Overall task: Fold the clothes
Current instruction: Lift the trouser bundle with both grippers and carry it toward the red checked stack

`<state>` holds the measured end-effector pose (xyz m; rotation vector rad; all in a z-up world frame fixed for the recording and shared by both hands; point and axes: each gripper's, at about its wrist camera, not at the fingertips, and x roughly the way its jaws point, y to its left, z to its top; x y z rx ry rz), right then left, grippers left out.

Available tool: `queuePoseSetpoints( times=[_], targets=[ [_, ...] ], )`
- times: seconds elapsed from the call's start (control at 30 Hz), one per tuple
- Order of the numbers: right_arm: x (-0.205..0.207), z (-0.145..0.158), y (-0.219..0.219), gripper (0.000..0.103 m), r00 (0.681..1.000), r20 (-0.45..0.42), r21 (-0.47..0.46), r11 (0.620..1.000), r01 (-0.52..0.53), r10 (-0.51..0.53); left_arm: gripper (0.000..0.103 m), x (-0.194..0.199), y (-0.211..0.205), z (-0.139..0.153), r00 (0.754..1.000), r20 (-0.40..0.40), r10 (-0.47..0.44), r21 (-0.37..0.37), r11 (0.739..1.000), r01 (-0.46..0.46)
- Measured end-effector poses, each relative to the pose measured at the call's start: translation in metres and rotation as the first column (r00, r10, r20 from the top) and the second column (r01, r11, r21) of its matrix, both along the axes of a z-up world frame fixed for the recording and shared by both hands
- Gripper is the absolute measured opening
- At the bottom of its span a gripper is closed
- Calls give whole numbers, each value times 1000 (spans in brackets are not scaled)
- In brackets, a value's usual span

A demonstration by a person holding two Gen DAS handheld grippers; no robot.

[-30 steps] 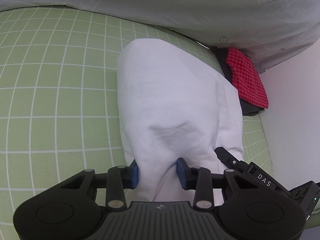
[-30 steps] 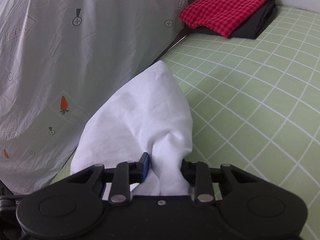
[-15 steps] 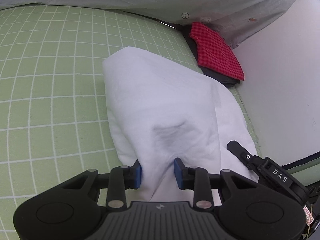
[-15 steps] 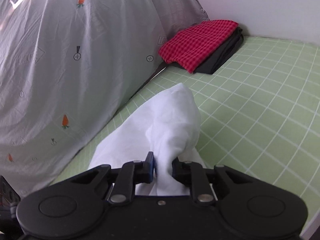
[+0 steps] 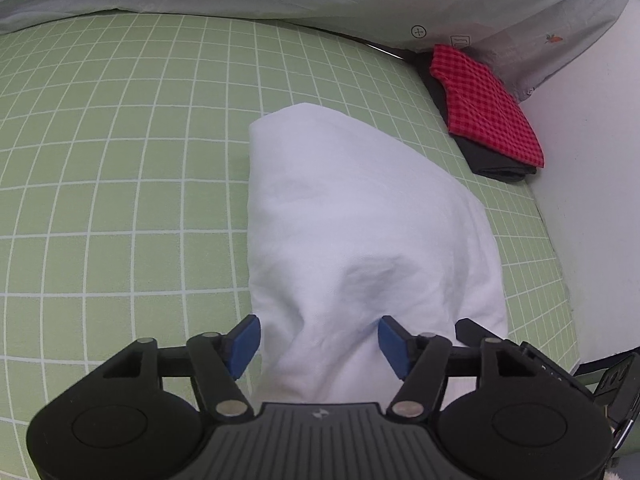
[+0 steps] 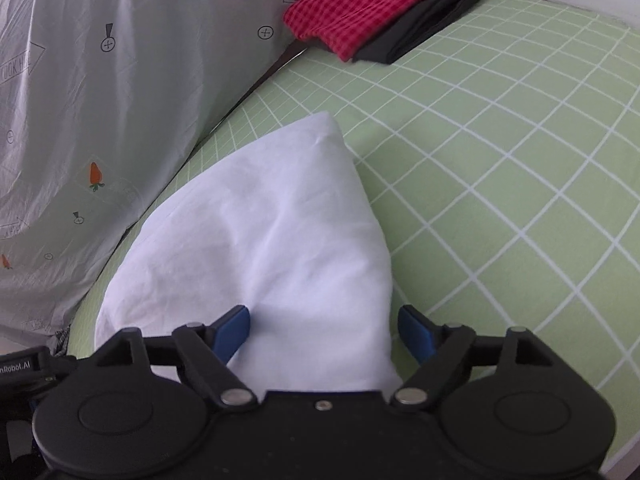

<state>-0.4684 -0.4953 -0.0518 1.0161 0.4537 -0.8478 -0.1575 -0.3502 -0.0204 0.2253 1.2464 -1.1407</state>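
Note:
A folded white garment (image 5: 352, 216) lies on the green checked sheet (image 5: 120, 160); it also shows in the right wrist view (image 6: 272, 240). My left gripper (image 5: 318, 344) is open, its blue pads spread either side of the garment's near edge. My right gripper (image 6: 324, 334) is open too, its pads wide apart around the garment's other near corner. The cloth still lies between both pairs of pads but neither pinches it.
A folded red checked cloth (image 5: 484, 104) sits on a dark folded garment (image 5: 496, 168) at the far corner by the white wall (image 5: 592, 160). A grey printed cover (image 6: 100, 100) rises along the sheet's edge. The stack also shows in the right wrist view (image 6: 372, 4).
Both grippers were shut on the white garment and have opened, letting it go. The garment has dropped and now lies flatter on the sheet.

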Motion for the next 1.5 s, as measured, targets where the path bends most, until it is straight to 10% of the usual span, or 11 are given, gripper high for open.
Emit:
queuePoseSetpoints(
  times=[0.23, 0.37, 0.73, 1.0, 1.3, 1.5],
  targets=[
    [17, -3, 19, 88, 998, 63, 16, 1000, 22, -23, 77, 22, 2, -20, 990, -139, -32, -50, 998, 25],
    [14, -3, 28, 41, 989, 105, 50, 994, 99, -103, 39, 34, 10, -26, 973, -223, -54, -124, 992, 26],
    [-1, 35, 44, 21, 937, 261, 45, 973, 228, -232, 21, 28, -2, 20, 971, -192, -140, -247, 965, 90],
    [-33, 68, -19, 21, 942, 279, -5, 981, 193, -184, 17, -7, -52, 44, 973, -208, -102, -303, 952, 36],
    [-13, 38, -57, 32, 993, 114, 82, 996, -43, 34, 17, 1, -60, 28, 993, -113, 15, -185, 982, -36],
    [9, 17, -8, 74, 998, -59, 63, 998, 21, -17, 30, 32, -33, 9, 993, -99, -57, -138, 990, 44]
  ],
)
